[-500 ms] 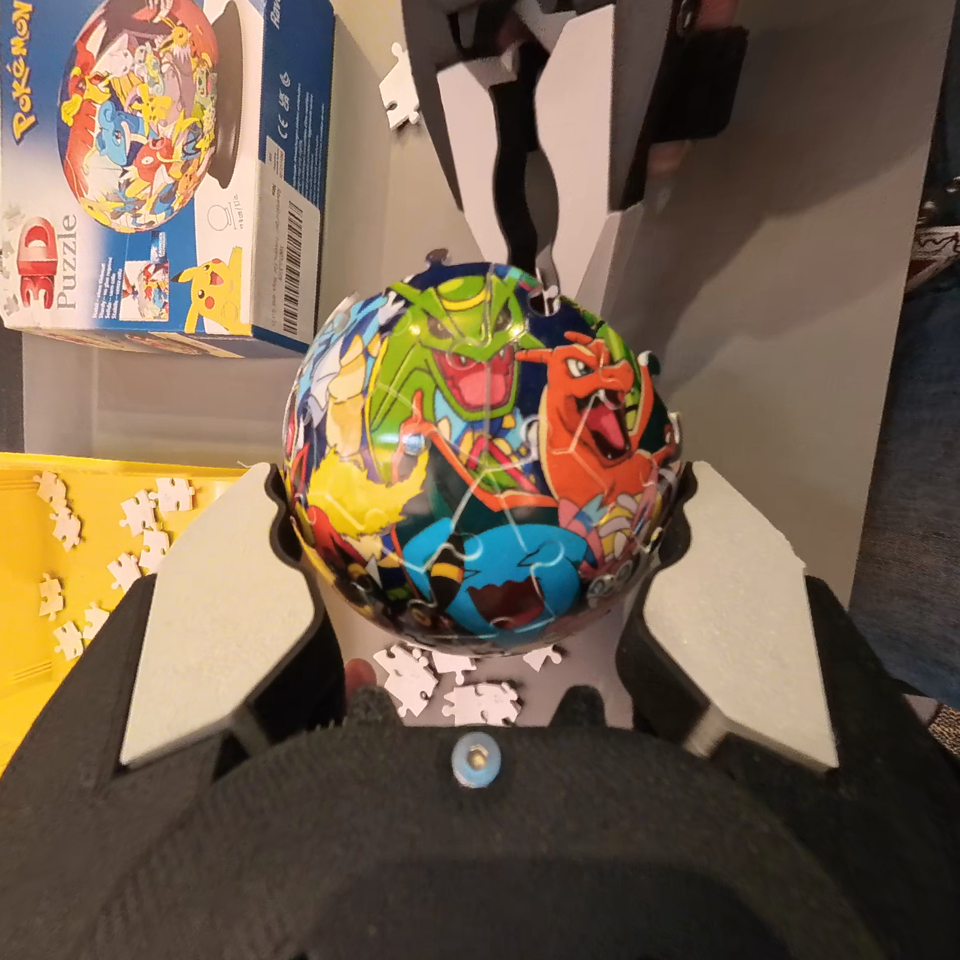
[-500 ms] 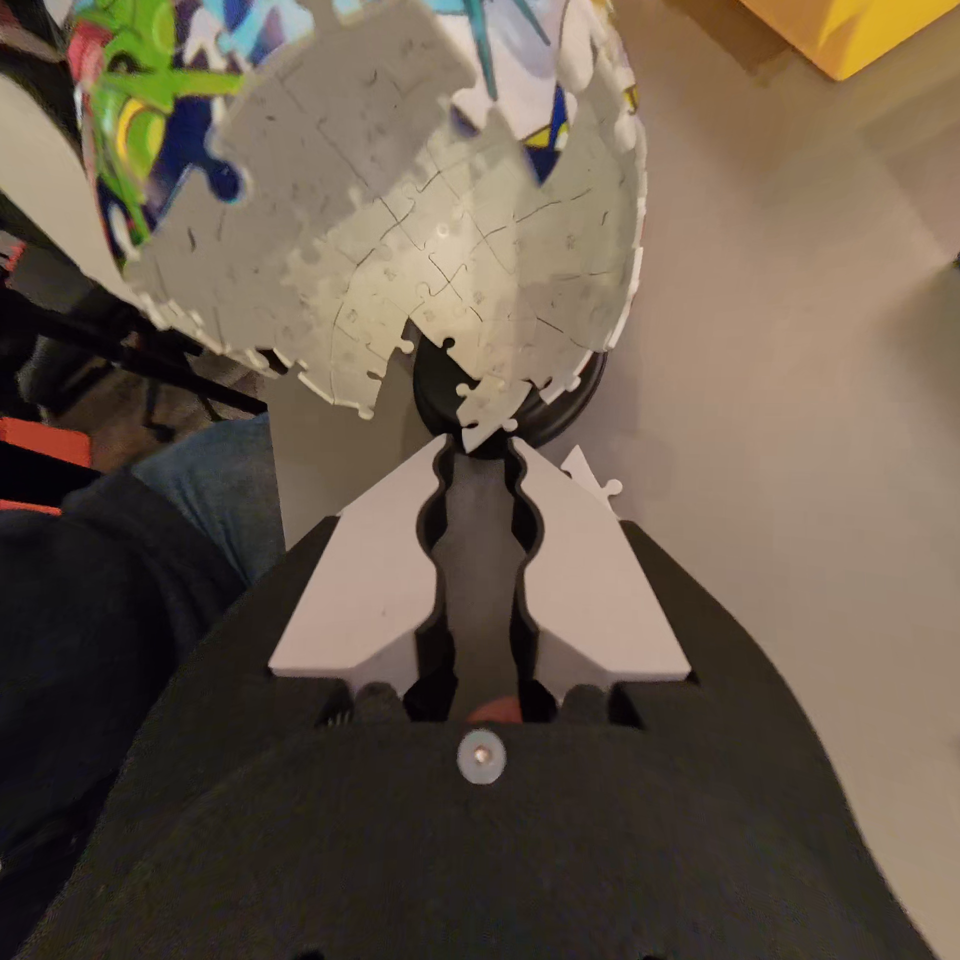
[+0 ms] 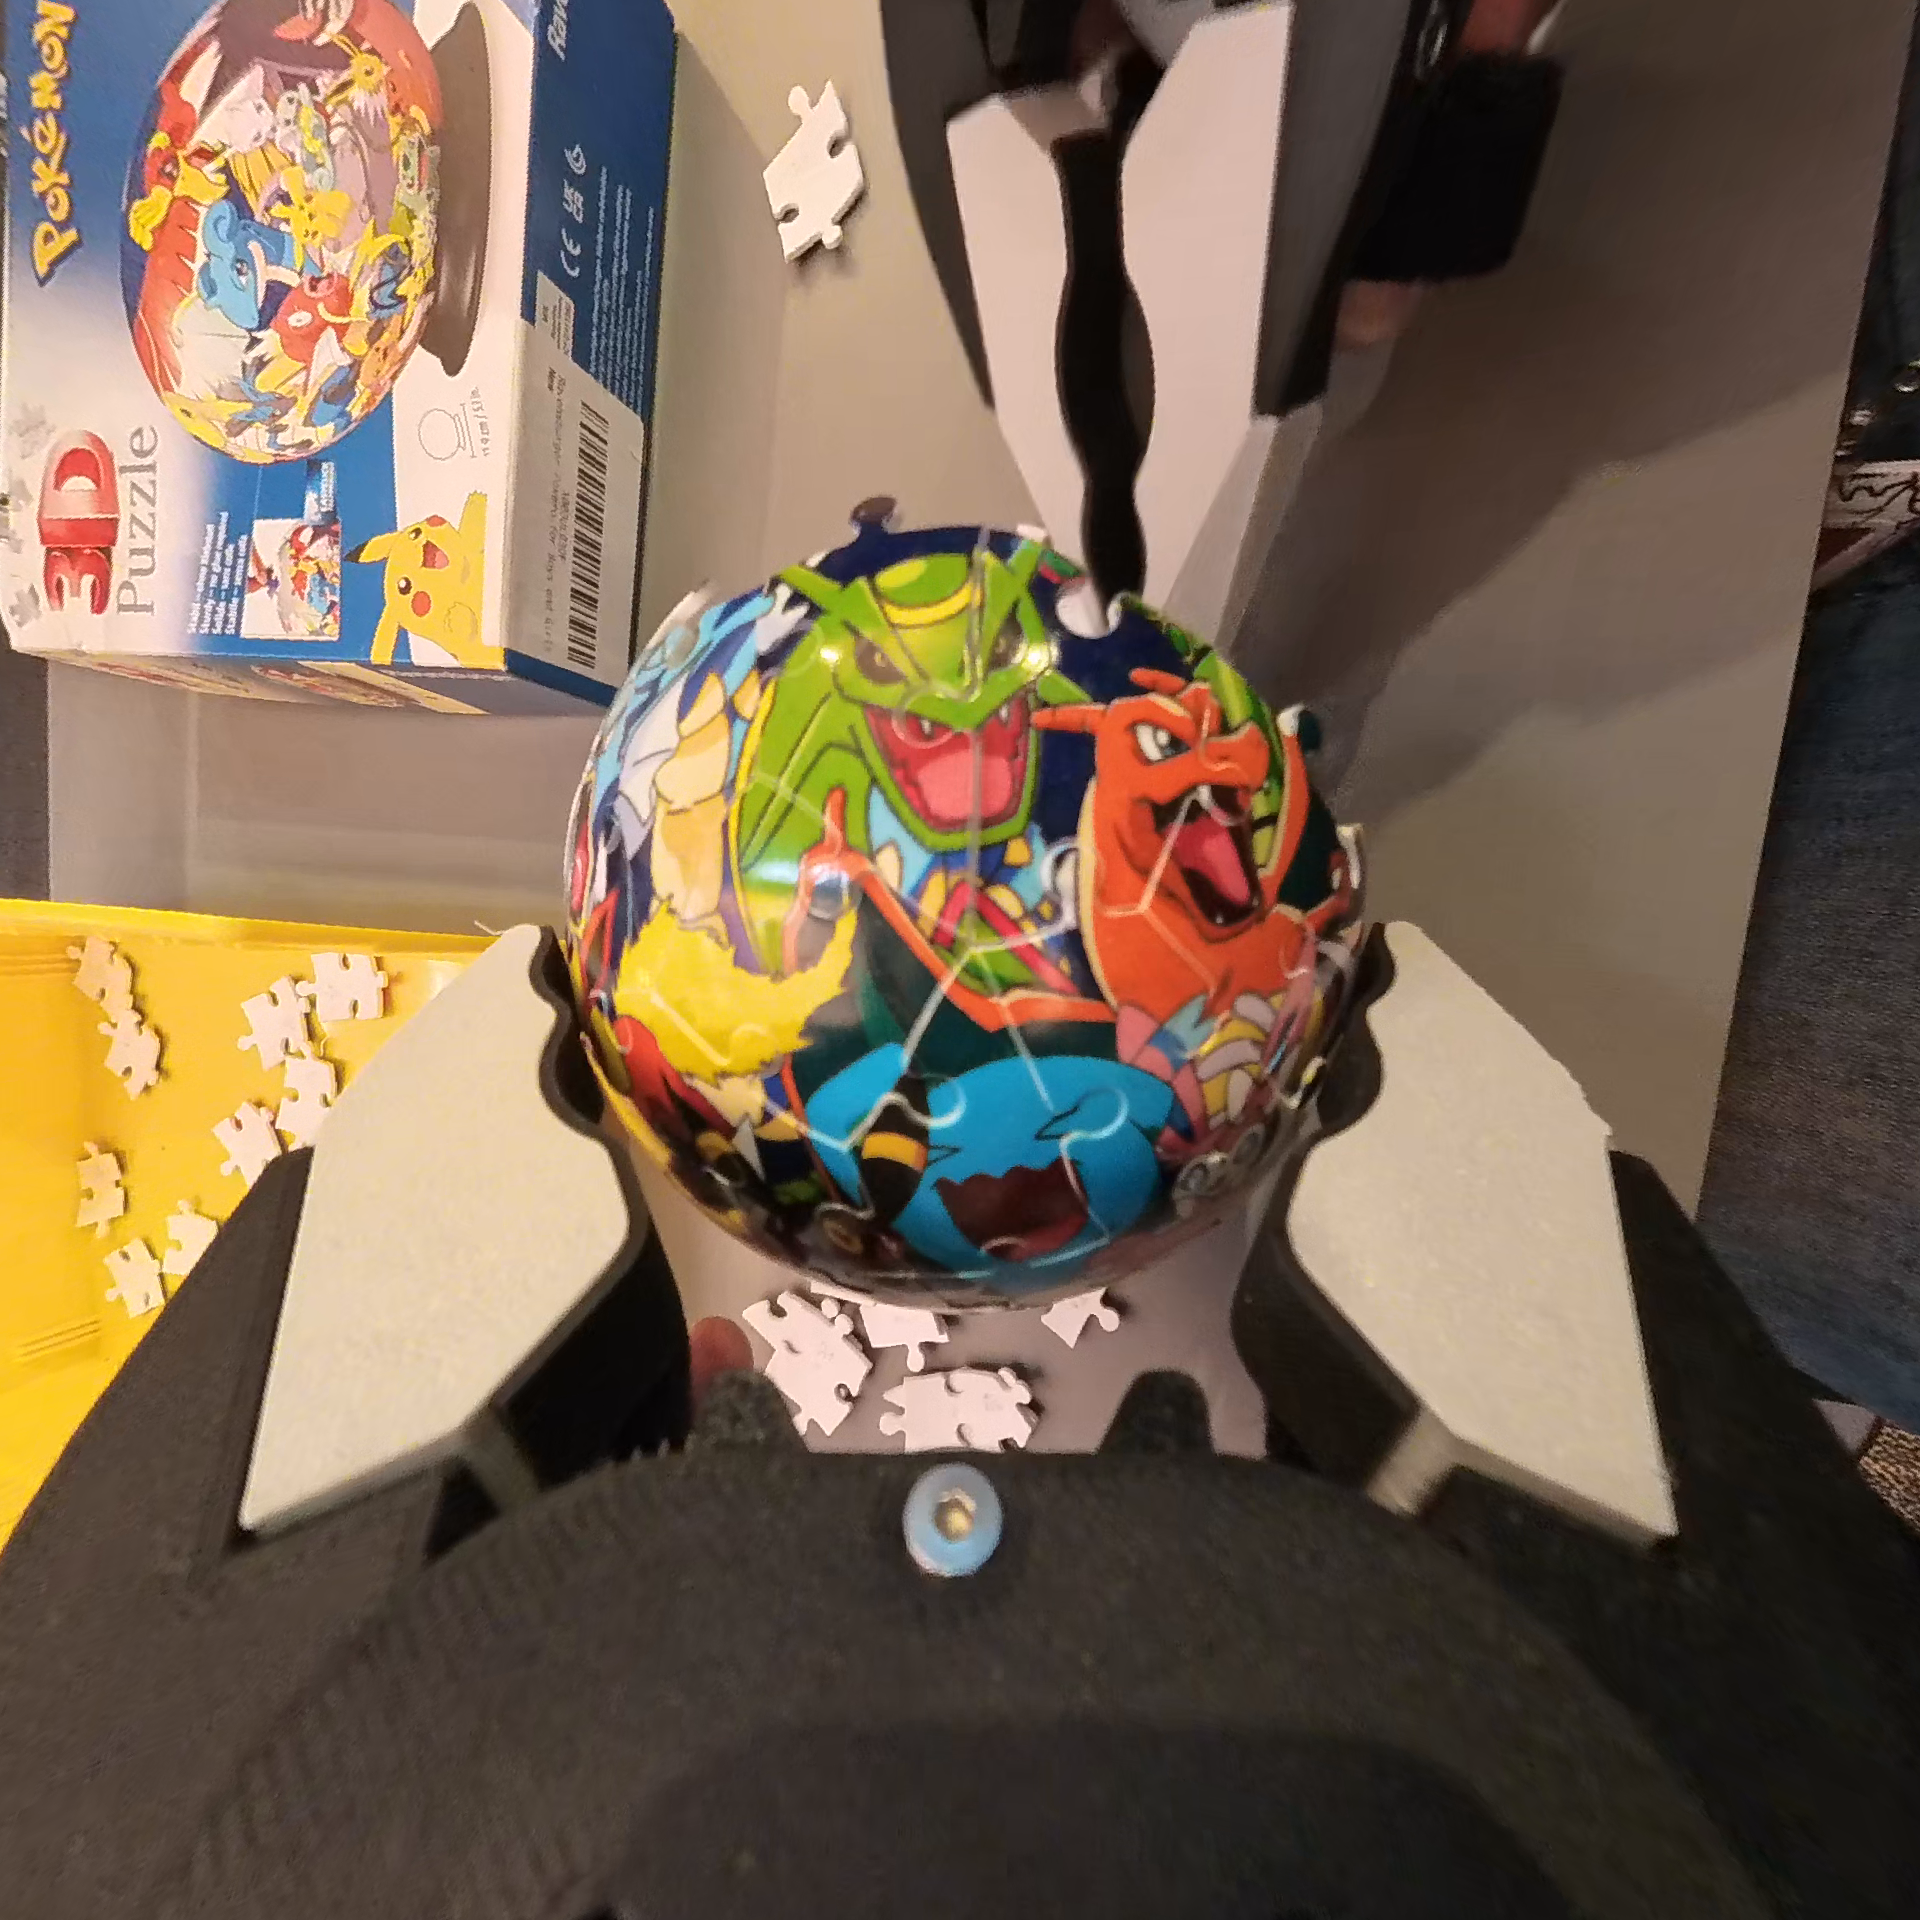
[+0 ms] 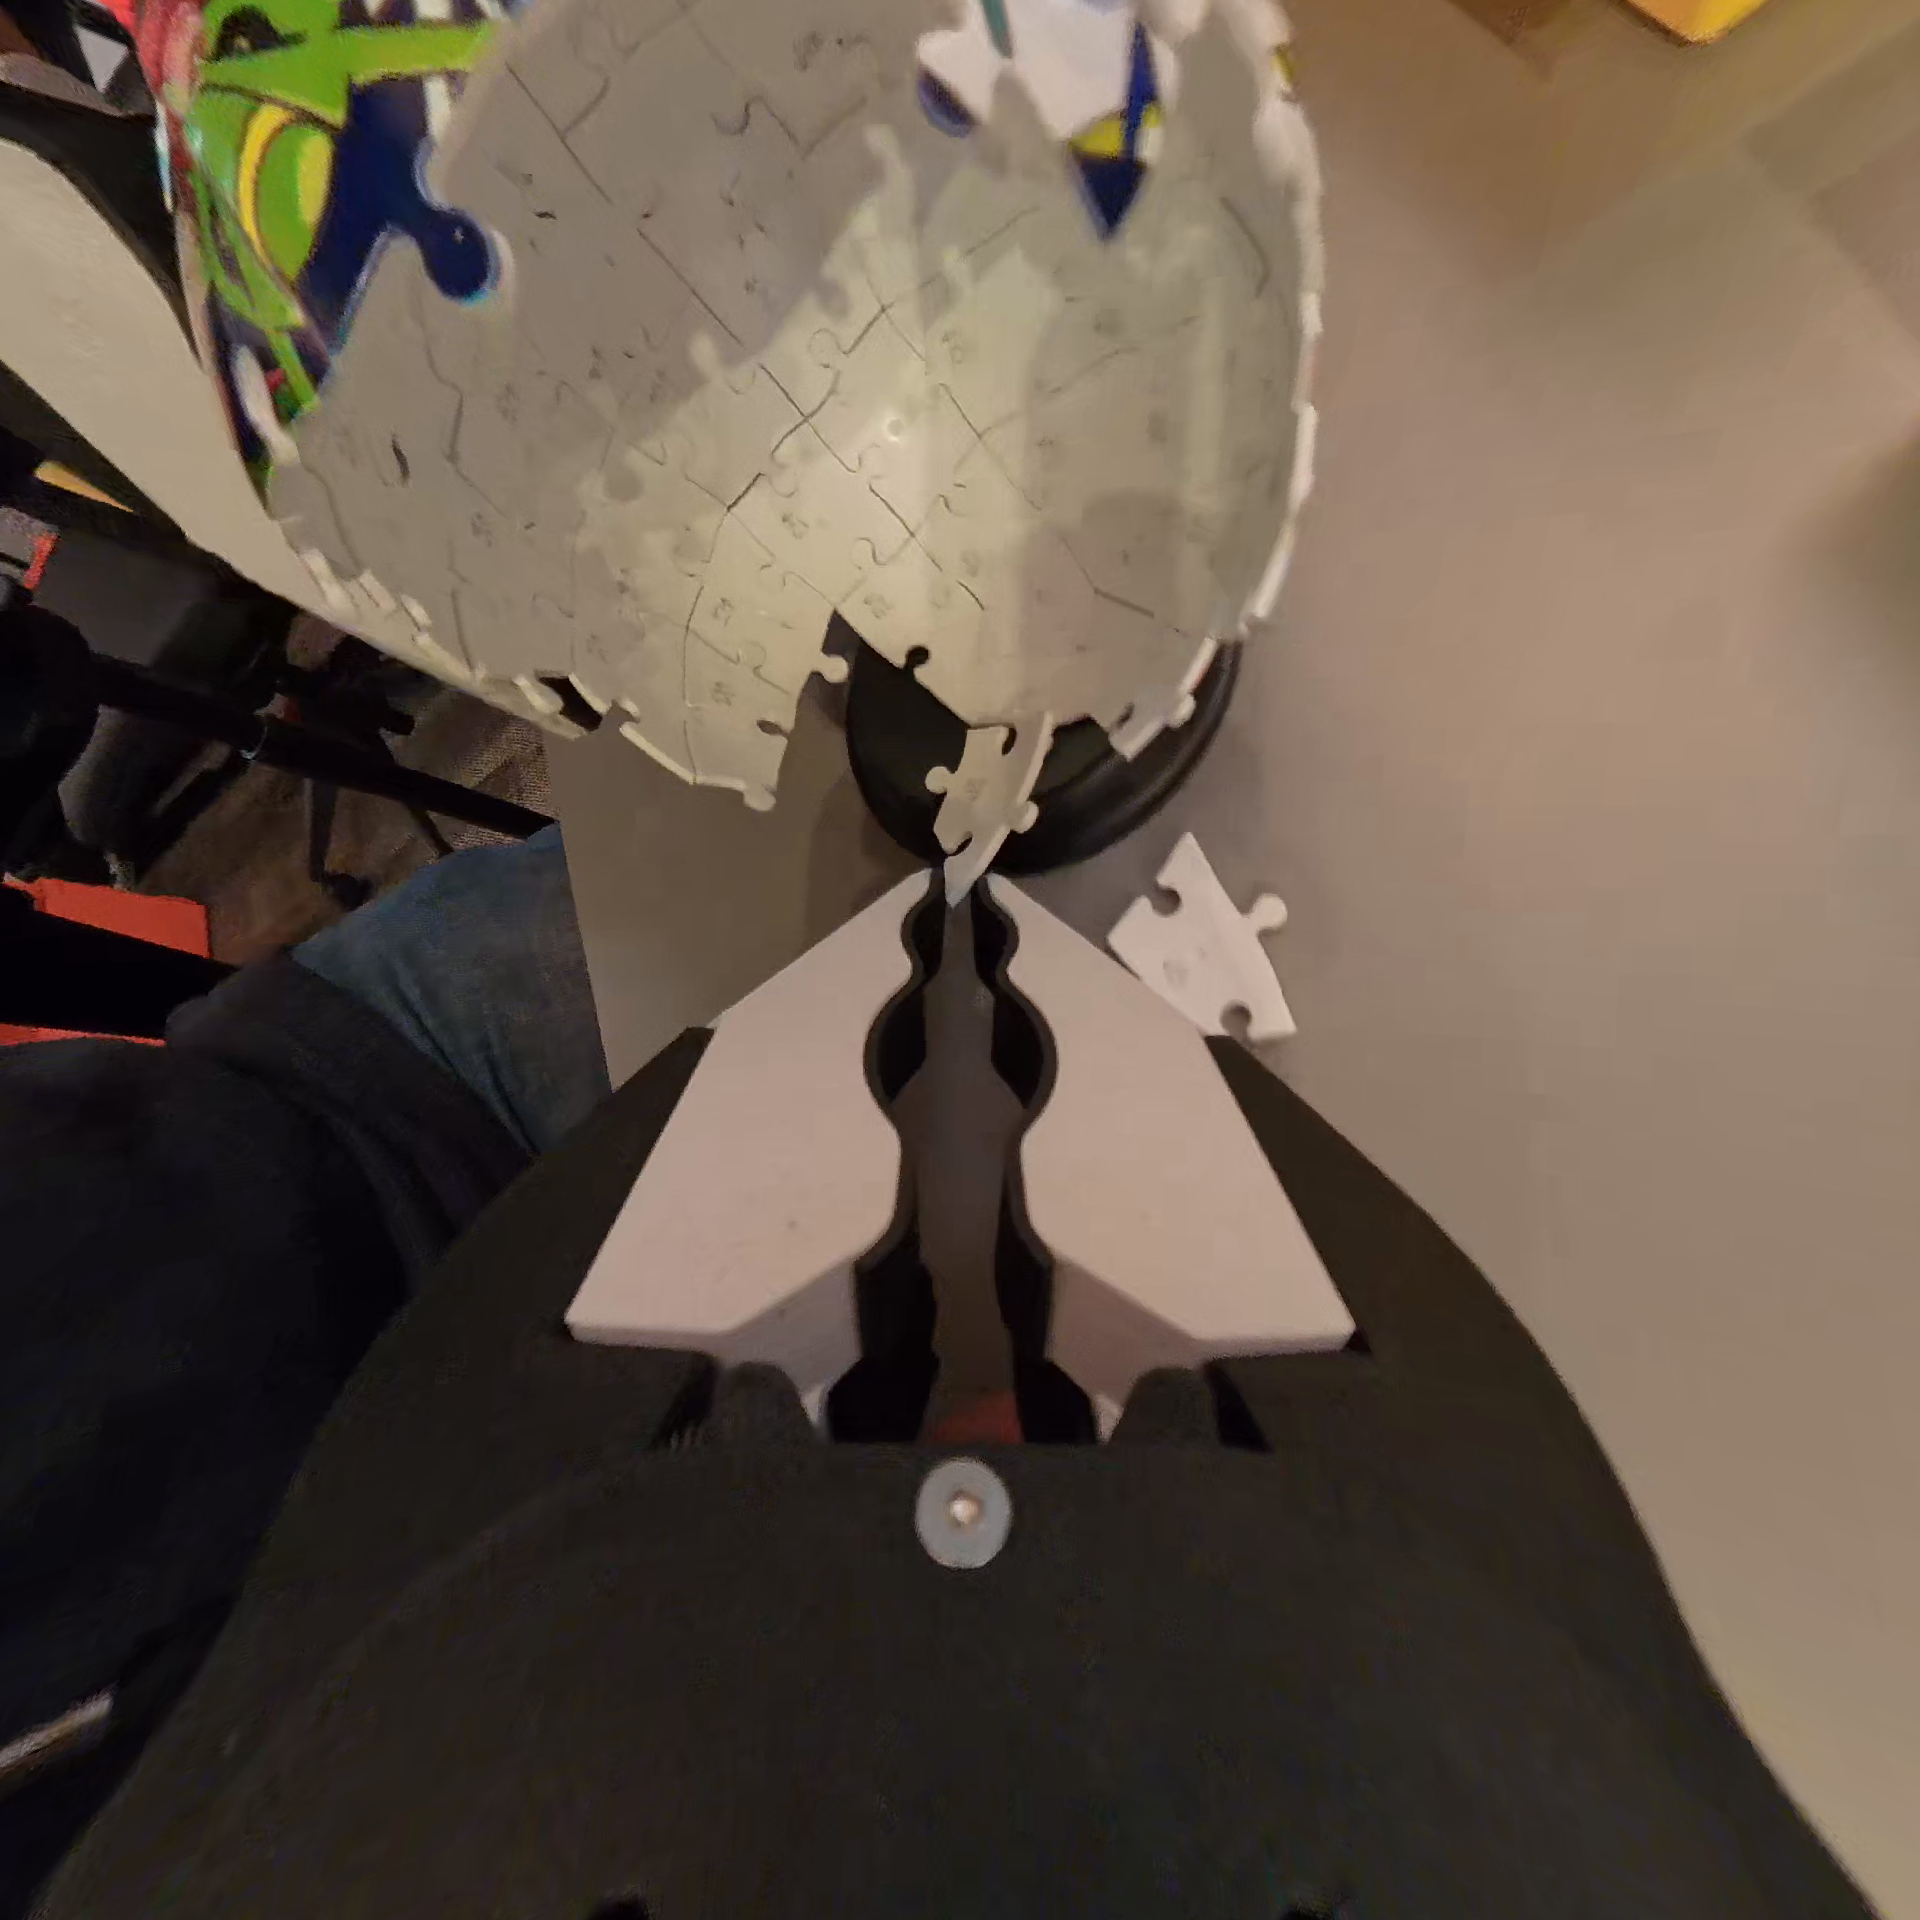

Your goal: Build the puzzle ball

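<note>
The colourful puzzle ball (image 3: 966, 914) is held between the fingers of my left gripper (image 3: 961, 935), which is shut on its sides. In the right wrist view the ball's white inside (image 4: 831, 416) shows through a large open gap with a jagged edge. My right gripper (image 4: 956, 883) is shut on a white puzzle piece (image 4: 982, 790) and holds it at the lower edge of that gap. In the left wrist view the right gripper (image 3: 1107, 582) points down at the ball's top rim. A black stand (image 4: 1143, 769) sits behind the held piece.
The puzzle box (image 3: 312, 343) lies at the far left. A yellow tray (image 3: 62, 1299) at the left holds several white pieces. Loose pieces (image 3: 904, 1371) lie under the ball, one by the box (image 3: 816, 177), one by the stand (image 4: 1205, 956). A person's leg (image 4: 447, 997) is at the left. About 8 centimeters separates my left fingertips from my right.
My right gripper has shifted a little along the ball's rim with the piece still in it. My left gripper keeps its hold on the ball.
</note>
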Demonstrator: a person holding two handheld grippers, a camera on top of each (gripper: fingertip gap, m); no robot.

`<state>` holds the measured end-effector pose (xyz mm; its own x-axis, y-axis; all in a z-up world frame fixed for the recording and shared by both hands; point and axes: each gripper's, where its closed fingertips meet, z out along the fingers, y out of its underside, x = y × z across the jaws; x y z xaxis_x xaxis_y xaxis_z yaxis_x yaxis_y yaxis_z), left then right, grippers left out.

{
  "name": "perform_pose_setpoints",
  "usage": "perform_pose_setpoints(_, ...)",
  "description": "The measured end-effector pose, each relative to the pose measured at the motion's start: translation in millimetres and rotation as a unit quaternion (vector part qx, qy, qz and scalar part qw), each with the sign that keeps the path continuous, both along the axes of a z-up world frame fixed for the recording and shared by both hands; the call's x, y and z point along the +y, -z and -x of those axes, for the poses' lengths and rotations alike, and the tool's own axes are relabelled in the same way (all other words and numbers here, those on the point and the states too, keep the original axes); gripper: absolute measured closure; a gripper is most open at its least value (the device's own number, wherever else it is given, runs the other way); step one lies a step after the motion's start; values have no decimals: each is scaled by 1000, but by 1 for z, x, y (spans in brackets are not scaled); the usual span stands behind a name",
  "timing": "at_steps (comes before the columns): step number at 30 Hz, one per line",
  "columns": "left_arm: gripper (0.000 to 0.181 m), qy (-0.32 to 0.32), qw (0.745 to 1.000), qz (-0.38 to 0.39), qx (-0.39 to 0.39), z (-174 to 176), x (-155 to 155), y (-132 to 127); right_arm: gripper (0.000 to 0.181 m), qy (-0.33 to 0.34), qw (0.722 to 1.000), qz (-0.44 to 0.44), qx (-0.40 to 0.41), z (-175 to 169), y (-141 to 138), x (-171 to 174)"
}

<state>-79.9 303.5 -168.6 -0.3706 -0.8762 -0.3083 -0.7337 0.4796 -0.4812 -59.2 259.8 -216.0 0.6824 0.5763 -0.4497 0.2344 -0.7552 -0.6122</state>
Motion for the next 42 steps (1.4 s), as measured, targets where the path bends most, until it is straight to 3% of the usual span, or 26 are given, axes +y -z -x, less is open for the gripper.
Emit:
perform_pose_setpoints(7,46,-1,1000,0,-5,-1,-1,0,178,103,994,23,-22,-38,6,-24)
perform_pose_setpoints(9,46,0,1000,0,-6,-1,-1,-1,171,125,991,35,-14,-35,10,-33)
perform_pose_setpoints(12,46,1,1000,0,-7,-2,-3,0,148,90,995,32,12,-9,4,-46)
perform_pose_setpoints(14,46,1,1000,-2,-7,-2,-3,0,149,56,998,28,10,-1,2,-53)
perform_pose_setpoints(17,47,0,1000,0,-8,-1,-4,-1,156,55,998,-18,-20,-17,-4,-44)
perform_pose_setpoints(20,46,0,1000,-1,-7,-1,-4,0,156,44,991,-70,-103,-40,3,-30)
perform_pose_setpoints(28,47,0,1000,1,-8,-1,-5,-1,151,-44,986,-130,-96,-29,5,-11)
perform_pose_setpoints(32,46,1,1000,2,-7,-1,-5,0,156,-85,984,-110,-113,-32,14,-16)
perform_pose_setpoints(42,46,1,1000,3,-8,0,-4,0,153,-80,989,-74,-104,-23,9,-40)
